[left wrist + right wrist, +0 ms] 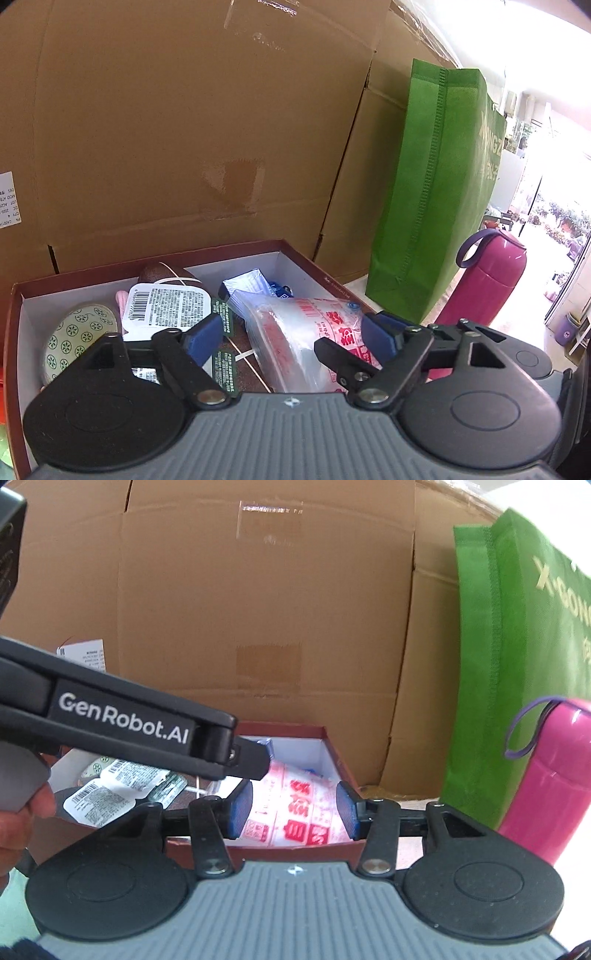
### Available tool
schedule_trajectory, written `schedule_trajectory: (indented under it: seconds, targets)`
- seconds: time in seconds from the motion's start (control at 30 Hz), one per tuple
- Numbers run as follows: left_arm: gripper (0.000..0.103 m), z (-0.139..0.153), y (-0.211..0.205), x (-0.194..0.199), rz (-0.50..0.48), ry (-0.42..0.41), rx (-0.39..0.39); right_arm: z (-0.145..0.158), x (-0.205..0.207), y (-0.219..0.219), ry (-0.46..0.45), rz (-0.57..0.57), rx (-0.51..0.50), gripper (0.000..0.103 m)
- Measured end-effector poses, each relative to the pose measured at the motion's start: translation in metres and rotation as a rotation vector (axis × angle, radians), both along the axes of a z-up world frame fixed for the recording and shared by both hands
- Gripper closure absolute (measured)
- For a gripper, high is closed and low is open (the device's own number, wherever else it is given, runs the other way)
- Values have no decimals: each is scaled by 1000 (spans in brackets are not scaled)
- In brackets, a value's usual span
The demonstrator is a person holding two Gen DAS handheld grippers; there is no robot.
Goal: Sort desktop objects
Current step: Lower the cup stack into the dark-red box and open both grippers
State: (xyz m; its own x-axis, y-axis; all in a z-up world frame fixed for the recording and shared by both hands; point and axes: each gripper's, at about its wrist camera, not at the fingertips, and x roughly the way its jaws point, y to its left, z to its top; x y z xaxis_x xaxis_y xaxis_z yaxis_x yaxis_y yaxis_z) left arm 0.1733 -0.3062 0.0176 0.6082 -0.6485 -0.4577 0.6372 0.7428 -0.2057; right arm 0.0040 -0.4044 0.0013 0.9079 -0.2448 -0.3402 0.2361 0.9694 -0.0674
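An open red-brown box [280, 245] with a white inside holds several items: a clear zip bag with red print [306, 332], a white barcode-labelled pack [166, 306], a round tin with a green pattern [77, 336] and a blue-white packet [247, 282]. My left gripper [291, 343] hangs over the box, open wide, with the zip bag lying below its blue pads. In the right wrist view my right gripper [293, 810] is open at the box's near wall [295, 851]. The zip bag [295, 805] shows beyond its pads, untouched. The left gripper's black housing [122, 716] crosses that view from the left.
Tall cardboard cartons [184, 129] stand right behind the box. To the right stand a green fabric bag [436, 184] and a pink bottle with a purple loop [491, 280]. A hand [14, 819] shows at the left edge of the right wrist view.
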Motion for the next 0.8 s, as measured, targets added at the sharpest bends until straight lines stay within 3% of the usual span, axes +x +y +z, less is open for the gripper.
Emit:
schedule_trajectory:
  seconds: [0.17, 0.27, 0.43, 0.8]
  targets:
    - [5, -4, 1, -3, -17, 19, 5, -3, -1, 0, -1, -30, 23, 29]
    - [5, -4, 3, -7, -18, 29, 8, 0, 1, -3, 8, -42, 31, 14]
    - [5, -1, 13, -18, -10, 42, 0, 3, -3, 7, 15, -42, 1, 7]
    - [5, 10, 53, -67, 1, -5, -69, 23, -30, 45, 16, -10, -42, 6]
